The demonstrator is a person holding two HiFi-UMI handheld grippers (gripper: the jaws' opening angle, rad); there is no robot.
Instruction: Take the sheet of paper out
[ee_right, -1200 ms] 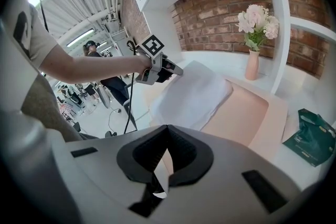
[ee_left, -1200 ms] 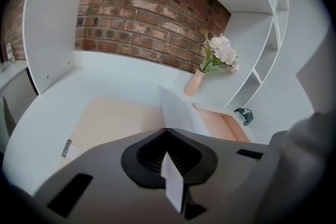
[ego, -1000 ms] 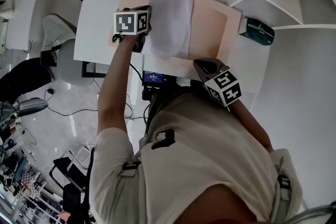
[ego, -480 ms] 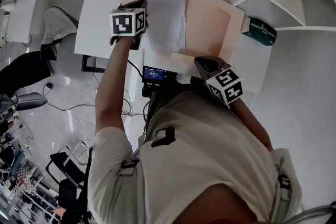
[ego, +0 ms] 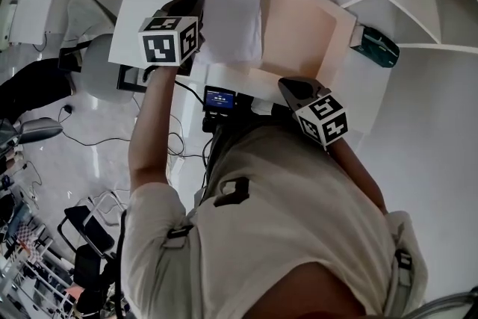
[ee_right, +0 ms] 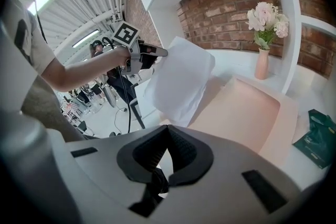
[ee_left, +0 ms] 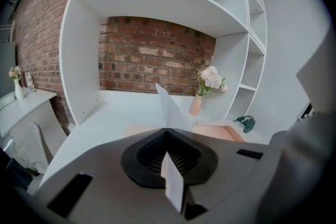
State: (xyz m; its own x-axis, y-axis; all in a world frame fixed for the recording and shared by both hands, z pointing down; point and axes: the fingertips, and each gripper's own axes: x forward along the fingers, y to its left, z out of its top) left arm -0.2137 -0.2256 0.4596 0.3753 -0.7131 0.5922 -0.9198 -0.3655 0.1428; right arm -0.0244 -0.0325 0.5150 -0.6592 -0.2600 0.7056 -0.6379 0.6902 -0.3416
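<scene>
A second ago the sheet of paper [ego: 231, 11] lay flat across the open peach folder [ego: 302, 30], with the left tool [ego: 198, 11] at its left edge. Now that tool has come up off the surface [ego: 146, 11] and the sheet has risen with it, drifting left and far, so the folder's right half lies bare. The left tool is fully closed, with the paper's left edge pinched edge-on between its jaws. The extraction looks nearly done, though no view settles whether the lowest edge still brushes the folder's left flap. In the head view the sheet's long axis runs near to far. In the right gripper view it hangs in the air from its held edge, sagging down and right toward the folder. The right tool [ego: 293, 90] sits at the folder's near edge with its jaw tips together — whether they nip the cover I cannot tell.
</scene>
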